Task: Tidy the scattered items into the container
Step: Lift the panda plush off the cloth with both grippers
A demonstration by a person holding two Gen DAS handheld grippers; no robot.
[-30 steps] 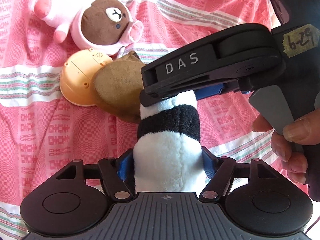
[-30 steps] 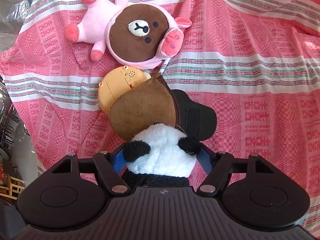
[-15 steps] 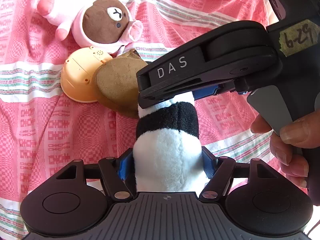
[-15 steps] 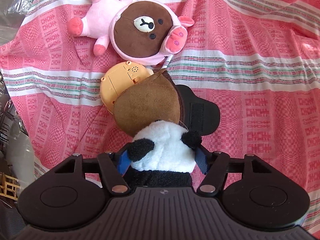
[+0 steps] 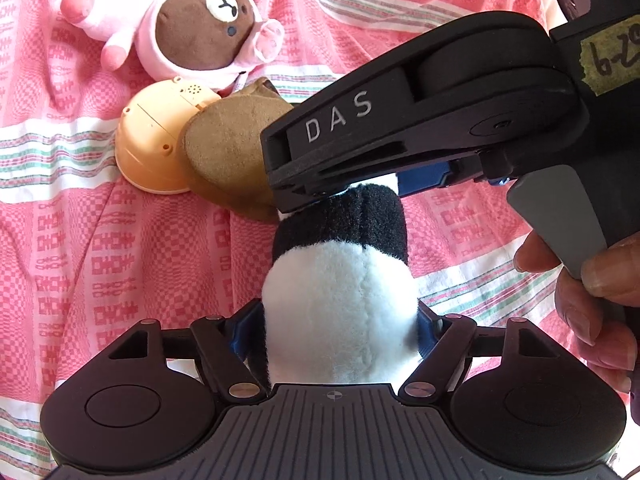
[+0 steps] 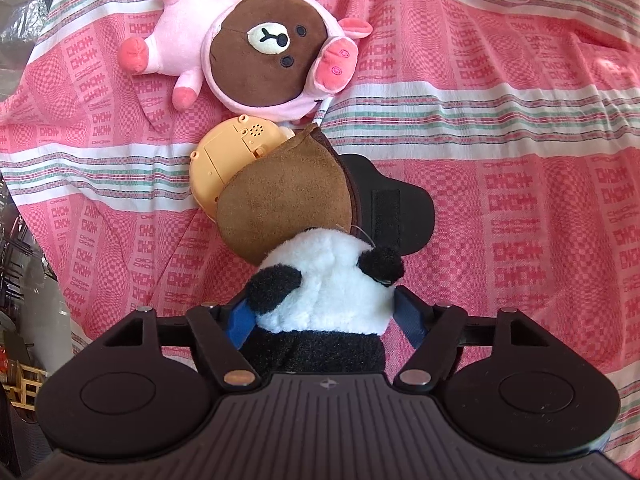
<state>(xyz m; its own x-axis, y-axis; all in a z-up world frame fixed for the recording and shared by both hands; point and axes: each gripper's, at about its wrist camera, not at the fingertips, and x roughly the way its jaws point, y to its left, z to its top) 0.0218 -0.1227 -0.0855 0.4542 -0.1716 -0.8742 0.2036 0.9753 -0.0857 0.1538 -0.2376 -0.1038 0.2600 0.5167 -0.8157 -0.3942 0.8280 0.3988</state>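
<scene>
L wrist: "DAS" on R tongs (image 5: 304, 200)

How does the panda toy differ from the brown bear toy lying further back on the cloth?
The panda toy is black and white; the bear toy has a brown face inside a pink pig suit. The panda sits between the fingers of both grippers, while the bear lies loose on the pink cloth, touched by neither. The panda's face is hidden from both cameras; the bear's face shows plainly. Both are soft plush animals.
</scene>
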